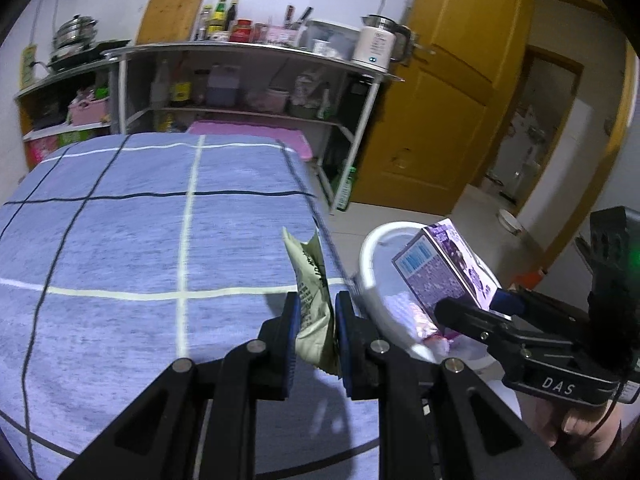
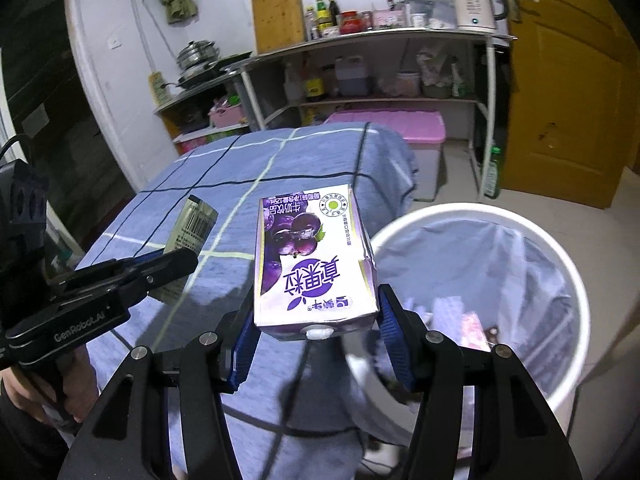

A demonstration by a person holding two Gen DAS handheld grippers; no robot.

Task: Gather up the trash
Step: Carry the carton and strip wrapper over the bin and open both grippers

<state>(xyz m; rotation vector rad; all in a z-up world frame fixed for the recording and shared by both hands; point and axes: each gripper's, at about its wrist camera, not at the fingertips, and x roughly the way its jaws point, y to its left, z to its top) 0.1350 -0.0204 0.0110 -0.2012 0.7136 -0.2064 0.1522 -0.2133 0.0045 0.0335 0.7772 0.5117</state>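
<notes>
My left gripper (image 1: 314, 312) is shut on a crumpled pale green wrapper (image 1: 312, 280), held above the right edge of the blue checked tablecloth (image 1: 140, 240). The wrapper also shows in the right wrist view (image 2: 192, 228), in the left gripper (image 2: 176, 260). My right gripper (image 2: 316, 320) is shut on a purple grape milk carton (image 2: 312, 260), held between the table edge and the white trash bin (image 2: 560, 264). In the left wrist view the carton (image 1: 444, 268) and right gripper (image 1: 476, 308) hang over the bin (image 1: 372, 268). The bin is lined and holds some trash.
A metal shelf rack (image 1: 248, 80) with bottles, a kettle (image 1: 380, 40) and a cutting board stands behind the table. A pink-lidded storage box (image 2: 416, 128) sits on the floor beside the table. A yellow door (image 1: 440, 100) is at the right.
</notes>
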